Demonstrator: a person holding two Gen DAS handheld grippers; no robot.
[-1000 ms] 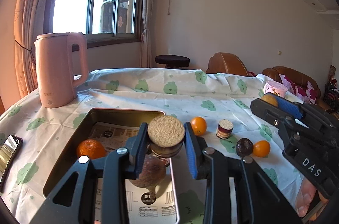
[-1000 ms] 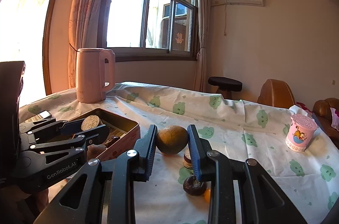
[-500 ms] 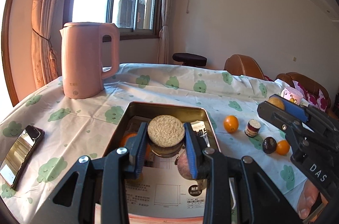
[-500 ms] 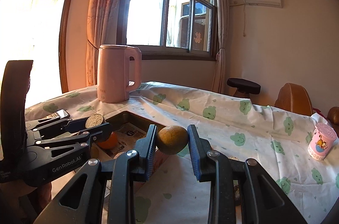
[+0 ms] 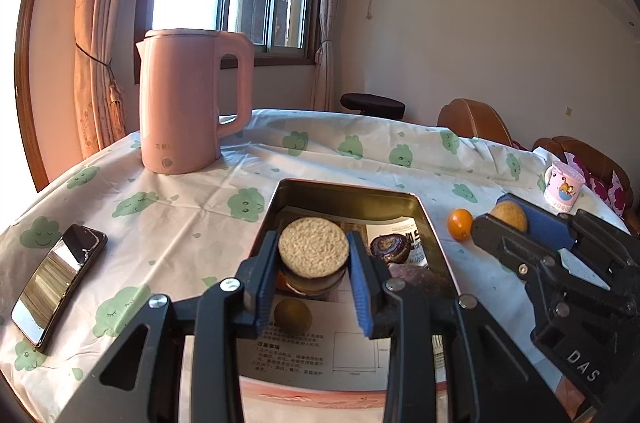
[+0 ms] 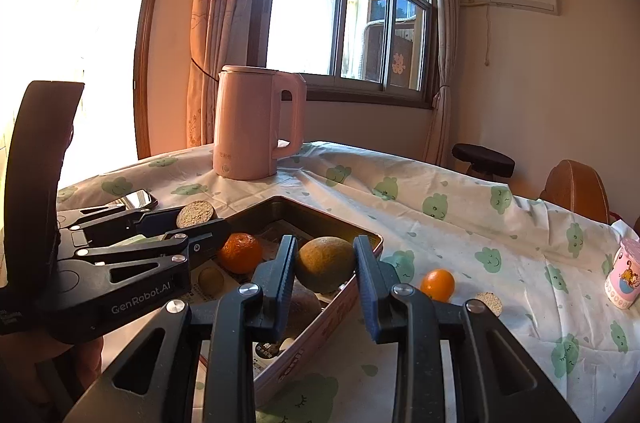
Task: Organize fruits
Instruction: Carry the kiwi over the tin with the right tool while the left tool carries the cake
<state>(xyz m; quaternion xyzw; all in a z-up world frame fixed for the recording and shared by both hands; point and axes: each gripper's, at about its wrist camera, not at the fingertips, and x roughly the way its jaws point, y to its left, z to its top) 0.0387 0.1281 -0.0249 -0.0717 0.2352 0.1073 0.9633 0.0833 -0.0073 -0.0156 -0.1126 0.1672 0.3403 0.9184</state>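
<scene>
Jaws above tin point(image 5: 434, 235), kettle point(image 5: 188, 103) beyond

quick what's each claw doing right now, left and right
Left claw: closed on a round cork-topped brown jar, over the rectangular metal tin.
Right claw: closed on a dull yellow-green round fruit, over the tin's rim.

The right tool point(image 6: 325, 277) grips a brownish fruit point(image 6: 325, 264) above the tin tray point(image 6: 362, 237); an orange point(image 6: 438, 283) lies at three o'clock.
</scene>
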